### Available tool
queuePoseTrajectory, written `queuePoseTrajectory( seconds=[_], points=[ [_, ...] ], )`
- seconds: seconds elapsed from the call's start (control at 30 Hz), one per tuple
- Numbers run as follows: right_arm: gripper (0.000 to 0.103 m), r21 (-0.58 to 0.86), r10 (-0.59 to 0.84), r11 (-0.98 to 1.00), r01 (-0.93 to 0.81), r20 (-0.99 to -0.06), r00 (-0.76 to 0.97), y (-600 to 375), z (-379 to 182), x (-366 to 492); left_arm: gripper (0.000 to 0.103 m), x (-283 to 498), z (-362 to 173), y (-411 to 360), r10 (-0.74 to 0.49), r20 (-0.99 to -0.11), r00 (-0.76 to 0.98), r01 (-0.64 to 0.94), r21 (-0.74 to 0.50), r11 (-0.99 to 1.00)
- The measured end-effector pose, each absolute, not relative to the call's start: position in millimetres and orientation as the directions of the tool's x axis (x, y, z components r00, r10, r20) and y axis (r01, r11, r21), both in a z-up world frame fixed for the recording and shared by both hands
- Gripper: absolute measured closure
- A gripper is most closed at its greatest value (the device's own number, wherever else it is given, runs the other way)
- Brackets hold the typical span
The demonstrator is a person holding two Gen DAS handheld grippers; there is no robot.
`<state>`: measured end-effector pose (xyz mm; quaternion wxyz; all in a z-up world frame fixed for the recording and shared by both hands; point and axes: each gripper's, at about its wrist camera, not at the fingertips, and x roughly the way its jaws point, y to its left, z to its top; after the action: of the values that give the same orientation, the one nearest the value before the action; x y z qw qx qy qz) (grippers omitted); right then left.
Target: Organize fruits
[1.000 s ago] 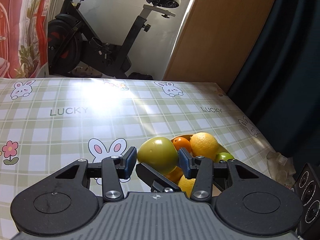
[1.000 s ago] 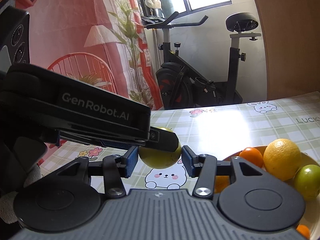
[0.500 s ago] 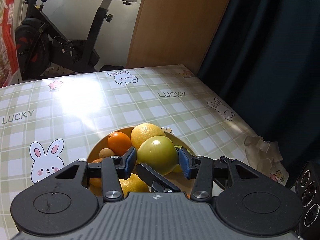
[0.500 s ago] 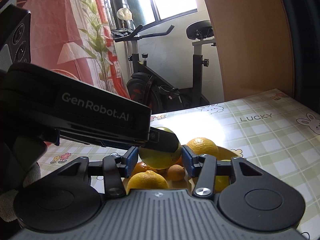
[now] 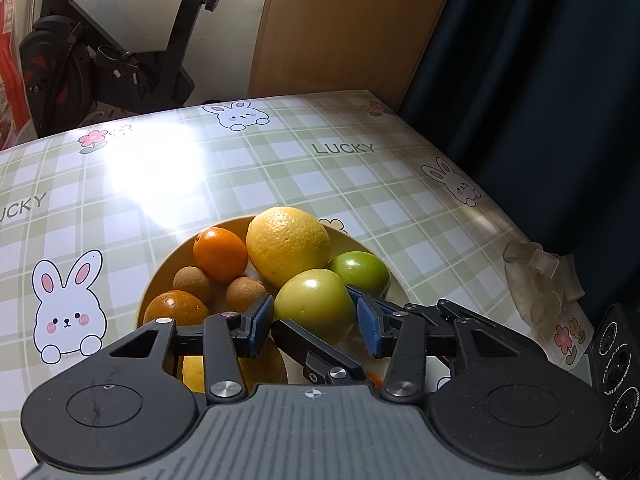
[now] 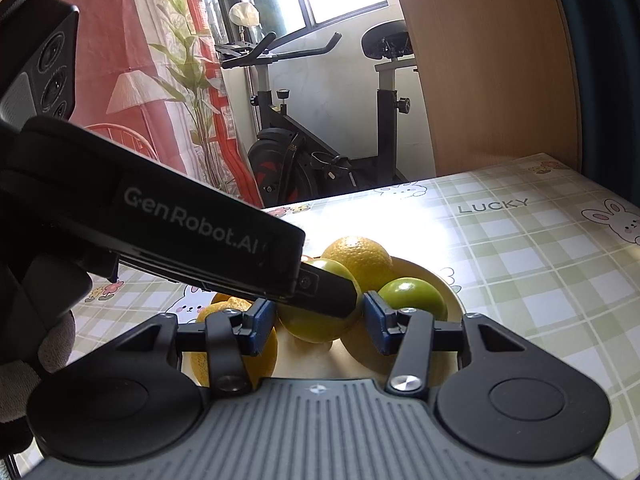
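1. A yellow-green fruit (image 5: 312, 304) hung just above a tan bowl (image 5: 160, 276) of fruit, gripped from two directions at once.
2. The left gripper (image 5: 316, 322) held it at a narrow spread, its blue pads (image 5: 262, 322) pressed against the fruit's left and right sides in the left wrist view.
3. The right gripper (image 6: 320, 320) was set to about the same narrow spread, with the same fruit (image 6: 316, 326) between its blue pads (image 6: 262, 326); the left pad appeared to touch the skin, but whether the right pad pressed on it could not be told, since the other gripper's black finger crossed in front.
4. In the left wrist view, the right gripper's black fingers reached in from the lower right, one running under the fruit and the other along its right flank.
5. In the bowl behind the held fruit lay a large yellow orange (image 5: 288, 246), touching a small green fruit (image 5: 360, 270) on its right and a small orange mandarin (image 5: 220, 254) on its left.
6. Two brown longans (image 5: 192, 284) sat in front of the mandarin, with another mandarin (image 5: 176, 308) at the bowl's near left, partly hidden by the left gripper.
7. The bowl stood on a green checked tablecloth (image 5: 280, 176) printed with rabbits, flowers and the word LUCKY.
8. A crumpled clear plastic wrapper (image 5: 540, 280) lay near the table's right edge, well apart from the bowl.
9. Beyond the table stood a black exercise bike (image 6: 320, 140) beside a wooden panel (image 5: 340, 28).
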<state>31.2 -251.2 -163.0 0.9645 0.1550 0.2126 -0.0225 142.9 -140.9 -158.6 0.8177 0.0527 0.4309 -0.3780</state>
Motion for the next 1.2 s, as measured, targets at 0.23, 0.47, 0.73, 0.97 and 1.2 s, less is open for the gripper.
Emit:
queuePoseTrajectory(
  seconds=[0.23,0.47,0.73,0.97,1.2],
  points=[
    [0.052,0.329,0.046,0.938,0.107,-0.425,0.904,-258,-167,34,0.055,145,-161,-143,-0.570,-0.746,0.344,0.660,-0.239,0.712],
    [0.052,0.329,0.045,0.938,0.109,-0.429,0.902,-256,-168,34,0.055,144,-160,-141,-0.572,-0.743,0.347,0.659,-0.241,0.713],
    [0.052,0.311,0.034,0.943,0.123,-0.453,0.891,-255,-169,40,0.055,141,-154,-136,-0.581,-0.726,0.368,0.654,-0.242,0.716],
    [0.051,0.285,0.032,0.952,0.114,-0.461,0.887,-251,-171,40,0.054,129,-139,-123,-0.565,-0.689,0.454,0.637,-0.192,0.747],
    [0.050,0.269,0.028,0.957,0.108,-0.459,0.888,-250,-170,38,0.050,112,-126,-100,-0.526,-0.650,0.548,0.580,-0.158,0.799]
  ],
)
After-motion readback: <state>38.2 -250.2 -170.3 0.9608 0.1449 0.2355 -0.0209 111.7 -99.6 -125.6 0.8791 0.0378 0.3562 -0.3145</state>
